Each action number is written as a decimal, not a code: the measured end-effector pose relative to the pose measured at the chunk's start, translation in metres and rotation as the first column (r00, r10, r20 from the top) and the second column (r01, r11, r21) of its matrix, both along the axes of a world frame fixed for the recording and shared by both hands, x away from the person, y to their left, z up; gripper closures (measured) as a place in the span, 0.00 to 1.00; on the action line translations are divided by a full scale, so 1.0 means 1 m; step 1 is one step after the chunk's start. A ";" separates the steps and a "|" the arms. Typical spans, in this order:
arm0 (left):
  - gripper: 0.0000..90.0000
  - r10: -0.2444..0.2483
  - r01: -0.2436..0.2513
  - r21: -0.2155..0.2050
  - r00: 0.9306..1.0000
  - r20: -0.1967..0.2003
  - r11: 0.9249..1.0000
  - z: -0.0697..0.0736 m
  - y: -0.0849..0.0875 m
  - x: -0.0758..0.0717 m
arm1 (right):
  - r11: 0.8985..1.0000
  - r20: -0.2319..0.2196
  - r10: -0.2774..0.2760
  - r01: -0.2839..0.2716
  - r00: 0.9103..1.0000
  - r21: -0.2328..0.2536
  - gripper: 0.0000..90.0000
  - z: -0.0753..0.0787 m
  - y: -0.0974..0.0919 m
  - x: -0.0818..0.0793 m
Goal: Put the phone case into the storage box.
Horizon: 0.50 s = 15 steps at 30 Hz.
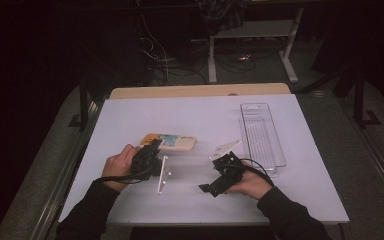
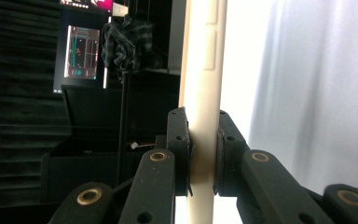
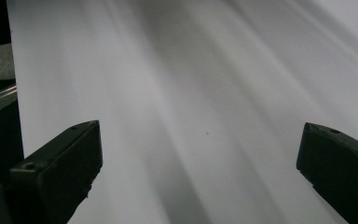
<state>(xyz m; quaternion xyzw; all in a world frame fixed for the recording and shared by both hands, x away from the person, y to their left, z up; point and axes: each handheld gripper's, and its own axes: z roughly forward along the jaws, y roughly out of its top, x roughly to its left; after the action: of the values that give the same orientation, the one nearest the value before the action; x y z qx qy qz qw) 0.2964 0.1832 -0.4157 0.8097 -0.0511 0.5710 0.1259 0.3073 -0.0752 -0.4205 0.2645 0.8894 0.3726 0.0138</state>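
Note:
A cream remote-like slab (image 1: pixel 172 142) with a yellow and blue face lies left of the table's middle. My left gripper (image 1: pixel 153 148) is shut on its near left end. In the left gripper view the slab (image 2: pixel 205 84) shows edge-on and upright between the two black pads, with the left gripper (image 2: pixel 204 156) clamped across its thin sides. My right gripper (image 1: pixel 218 176) hovers low over the bare table at centre right, open. In its own view the right gripper (image 3: pixel 200 158) has its jaws far apart with only white tabletop between them.
A long clear plastic tray (image 1: pixel 263 136) lies at the right of the white table (image 1: pixel 200 115). A thin white strip (image 1: pixel 162 175) lies between the two grippers. Beyond the far edge stand a dark floor, cables and desk legs (image 1: pixel 212 60).

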 end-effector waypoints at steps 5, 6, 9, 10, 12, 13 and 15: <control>0.89 0.005 -0.005 -0.032 1.000 -0.021 0.999 0.002 -0.001 0.000 | 1.000 -0.002 -0.005 0.005 1.000 -0.014 0.00 -0.003 0.000 0.001; 0.89 -0.005 0.003 -0.066 1.000 -0.025 0.998 0.001 -0.001 0.002 | 1.000 0.000 -0.004 0.004 1.000 -0.013 0.00 -0.003 0.000 0.001; 0.89 0.000 -0.003 -0.083 0.999 -0.043 0.997 0.001 0.000 0.002 | 1.000 -0.001 -0.008 0.008 1.000 -0.012 0.00 -0.003 0.000 0.002; 0.89 0.003 -0.007 -0.086 0.999 -0.050 0.996 0.002 0.000 0.002 | 1.000 -0.001 -0.008 0.008 1.000 -0.013 0.00 -0.004 0.000 0.003; 0.89 0.007 -0.012 -0.096 0.999 -0.052 0.995 0.003 0.001 0.003 | 1.000 -0.002 -0.011 0.011 1.000 -0.017 0.00 -0.004 0.001 0.003; 0.89 0.009 -0.015 -0.104 0.998 -0.063 0.994 0.004 0.001 0.003 | 1.000 -0.004 -0.010 0.010 1.000 -0.017 0.00 -0.004 0.001 0.003; 0.89 0.008 -0.015 -0.117 0.998 -0.065 0.993 0.005 0.001 0.003 | 1.000 -0.003 -0.009 0.009 1.000 -0.018 0.00 -0.005 0.001 0.004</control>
<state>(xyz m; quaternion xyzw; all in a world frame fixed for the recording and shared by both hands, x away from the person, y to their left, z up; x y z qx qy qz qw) 0.2998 0.1847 -0.4111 0.8192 -0.0087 0.5471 0.1716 0.3108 -0.0743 -0.4250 0.2688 0.8915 0.3641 0.0165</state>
